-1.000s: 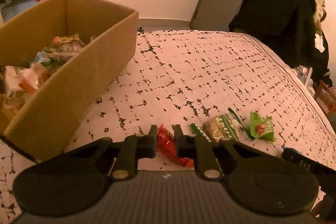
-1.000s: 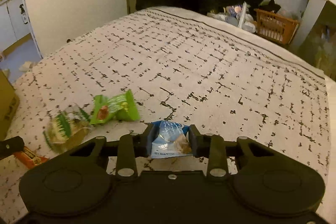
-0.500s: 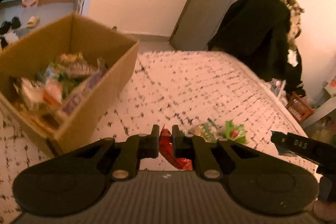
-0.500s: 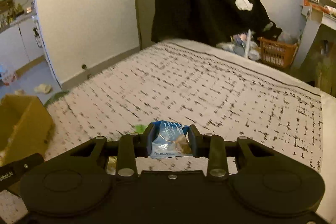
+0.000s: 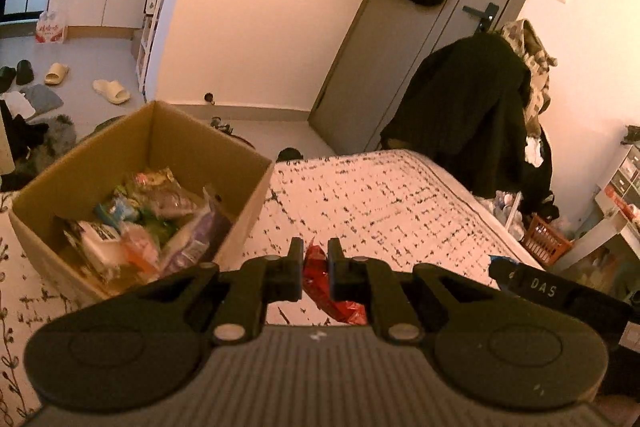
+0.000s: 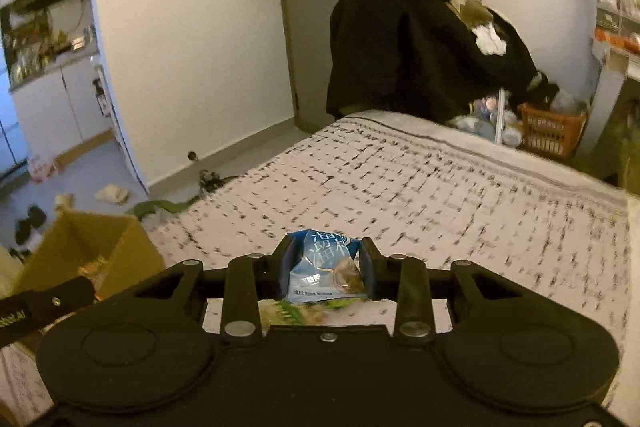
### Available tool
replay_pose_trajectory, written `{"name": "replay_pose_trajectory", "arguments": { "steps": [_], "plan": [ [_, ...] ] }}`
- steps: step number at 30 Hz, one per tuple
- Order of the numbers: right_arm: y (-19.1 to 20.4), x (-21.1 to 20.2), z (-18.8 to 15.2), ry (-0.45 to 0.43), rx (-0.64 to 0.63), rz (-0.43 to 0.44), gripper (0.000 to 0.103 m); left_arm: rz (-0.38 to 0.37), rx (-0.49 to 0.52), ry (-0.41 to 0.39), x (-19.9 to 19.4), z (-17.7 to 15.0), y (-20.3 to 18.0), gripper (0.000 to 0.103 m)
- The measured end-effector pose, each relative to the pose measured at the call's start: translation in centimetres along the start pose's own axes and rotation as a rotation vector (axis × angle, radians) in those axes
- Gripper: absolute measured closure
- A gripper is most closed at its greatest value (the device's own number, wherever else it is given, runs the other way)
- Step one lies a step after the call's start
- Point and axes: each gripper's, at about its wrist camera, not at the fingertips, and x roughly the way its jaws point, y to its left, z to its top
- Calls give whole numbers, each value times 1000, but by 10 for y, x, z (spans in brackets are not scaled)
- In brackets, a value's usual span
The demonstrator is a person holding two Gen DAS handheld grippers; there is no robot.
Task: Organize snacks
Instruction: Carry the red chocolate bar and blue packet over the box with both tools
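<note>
My left gripper (image 5: 313,257) is shut on a red snack packet (image 5: 328,291) and holds it high above the bed, just right of the open cardboard box (image 5: 248,195), which holds several snack packets (image 5: 148,227). My right gripper (image 6: 325,259) is shut on a blue snack packet (image 6: 326,267), also lifted above the bed; the box (image 6: 132,251) lies to its lower left. A green snack packet (image 6: 296,311) shows on the bed just under the right gripper. The right gripper's side also shows at the right edge of the left wrist view (image 5: 532,283).
The patterned bed cover (image 5: 380,203) stretches ahead. A chair piled with dark clothes (image 5: 472,115) stands at the far end, beside a door (image 5: 404,39). An orange basket (image 6: 552,131) and shelves are on the floor at right. Slippers (image 5: 112,91) lie on the floor at left.
Both grippers have risen well above the bed with their packets, and the views now look down into the box. The snacks left on the bed have dropped out of the left view.
</note>
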Motion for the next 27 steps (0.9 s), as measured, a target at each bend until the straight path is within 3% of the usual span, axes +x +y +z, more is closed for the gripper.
{"name": "replay_pose_trajectory", "arguments": {
  "steps": [6, 27],
  "plan": [
    [31, -8, 0, -16, -13, 35, 70, -4, 26, -37, -12, 16, 9, 93],
    [130, 6, -2, -9, -50, 218, 70, 74, -61, -110, -18, 77, 89, 93]
  ]
}}
